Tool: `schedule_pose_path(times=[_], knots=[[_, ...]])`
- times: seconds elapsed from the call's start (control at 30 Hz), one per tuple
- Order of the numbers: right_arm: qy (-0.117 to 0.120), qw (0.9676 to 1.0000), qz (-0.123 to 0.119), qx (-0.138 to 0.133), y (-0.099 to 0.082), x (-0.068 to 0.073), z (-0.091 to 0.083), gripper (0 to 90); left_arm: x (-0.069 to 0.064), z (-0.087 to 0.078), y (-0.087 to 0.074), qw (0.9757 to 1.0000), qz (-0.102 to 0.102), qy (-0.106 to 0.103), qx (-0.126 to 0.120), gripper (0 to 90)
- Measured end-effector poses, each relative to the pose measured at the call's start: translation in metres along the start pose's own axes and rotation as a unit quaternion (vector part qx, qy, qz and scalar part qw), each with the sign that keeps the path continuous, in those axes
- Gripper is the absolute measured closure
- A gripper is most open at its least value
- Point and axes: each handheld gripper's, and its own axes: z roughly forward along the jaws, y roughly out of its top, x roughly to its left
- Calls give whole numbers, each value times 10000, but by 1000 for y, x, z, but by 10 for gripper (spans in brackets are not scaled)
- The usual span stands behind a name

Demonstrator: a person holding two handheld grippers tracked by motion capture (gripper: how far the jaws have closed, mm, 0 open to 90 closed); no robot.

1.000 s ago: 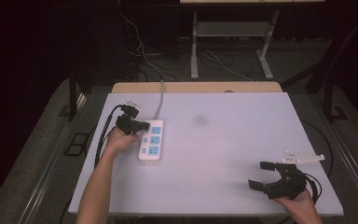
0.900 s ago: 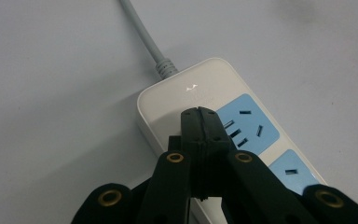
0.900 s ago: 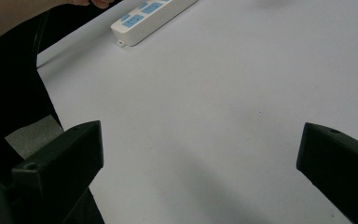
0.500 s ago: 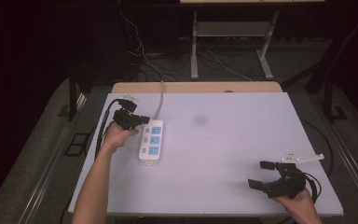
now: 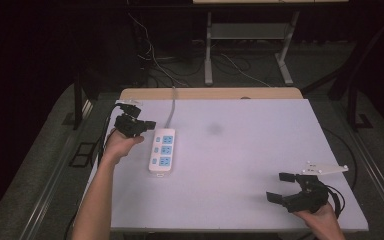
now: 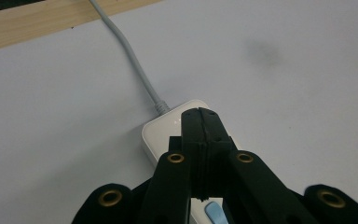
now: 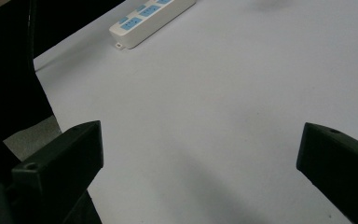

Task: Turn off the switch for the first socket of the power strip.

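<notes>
- White and matte, the table (image 5: 240,165) carries one thing: a white power strip (image 5: 162,149) with blue sockets, lying at the left side toward the far edge, its long axis running near to far
- A grey cord (image 6: 135,65) leaves the strip's far end and runs off over the wooden far edge of the table
- The left claw (image 5: 139,126) sits just left of the strip's far end in the high view; in the left gripper view its jaws are pressed flat together with no gap and nothing between them, and their tips hang over the strip's cord end. Whether they touch the casing I cannot tell
- The right claw (image 5: 286,187) rests at the near right corner, well apart from the strip, with its jaws spread wide and nothing held; in the right gripper view bare table lies between them and the strip shows far off
- Risk, as I judge it: with closed jaws pressing or nudging at one end, the light strip could pivot or slide across the smooth top, since nothing steadies the near end
- A second risk: the cord could drag or tug the strip askew if the strip is shoved away from the far edge
- A small dark smudge (image 5: 214,130) marks the table right of the strip
</notes>
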Motion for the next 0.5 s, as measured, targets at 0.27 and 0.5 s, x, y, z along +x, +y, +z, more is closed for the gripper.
schedule_pose_path(times=[0.27,0.5], knots=[[19,10000,-18,-12,0,1,0,2,-11,-14,1,9999,-43,40,-143,893],[39,10000,-14,-31,1,1,0,2,-21,-24,1,9996,-84,55,-258,892]])
